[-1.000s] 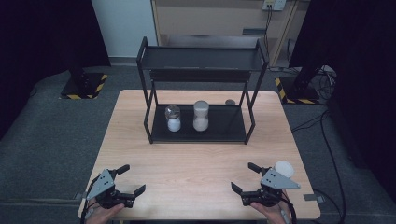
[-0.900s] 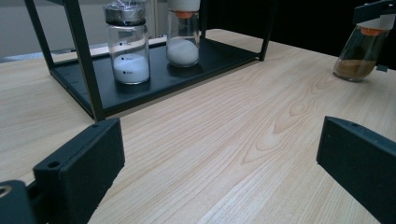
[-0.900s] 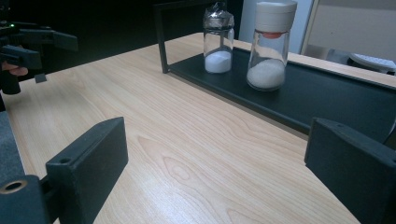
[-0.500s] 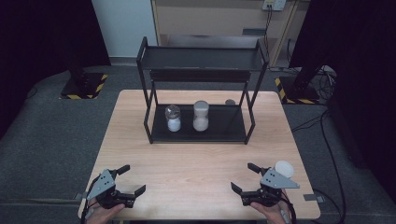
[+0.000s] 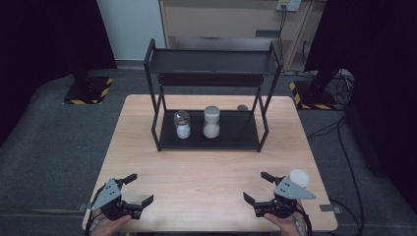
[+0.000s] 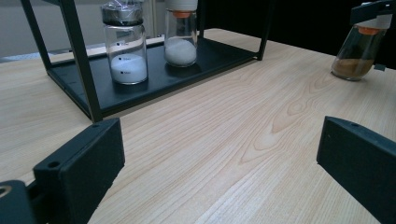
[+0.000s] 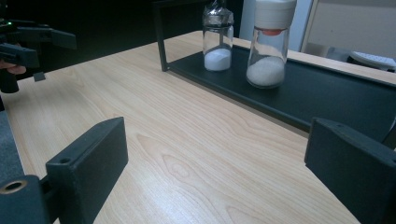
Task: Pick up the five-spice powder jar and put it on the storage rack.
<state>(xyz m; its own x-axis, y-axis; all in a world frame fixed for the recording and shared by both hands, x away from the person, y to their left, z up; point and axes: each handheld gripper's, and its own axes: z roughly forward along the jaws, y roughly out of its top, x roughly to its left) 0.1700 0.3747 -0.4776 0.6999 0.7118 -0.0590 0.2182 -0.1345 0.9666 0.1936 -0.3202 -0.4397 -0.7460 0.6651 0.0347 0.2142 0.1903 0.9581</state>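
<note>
**Nothing has shifted since the earlier frames: both grippers rest wide at the near edge**

Compared with a second ago, neither gripper nor either jar has changed place. The wooden table (image 5: 211,172) carries a black two-tier rack (image 5: 212,69) toward its far side. On the rack's lower shelf stand two glass jars of white powder, just beside each other: the jar with the pale cap (image 5: 211,122) to the right and the jar with the clear top (image 5: 182,124) to the left. Well apart from them, at the near edge, the left gripper (image 5: 136,189) sits near the left corner, its jaws spread wide and holding nothing. The right gripper (image 5: 255,186) sits near the right corner, likewise spread wide and empty.
</note>
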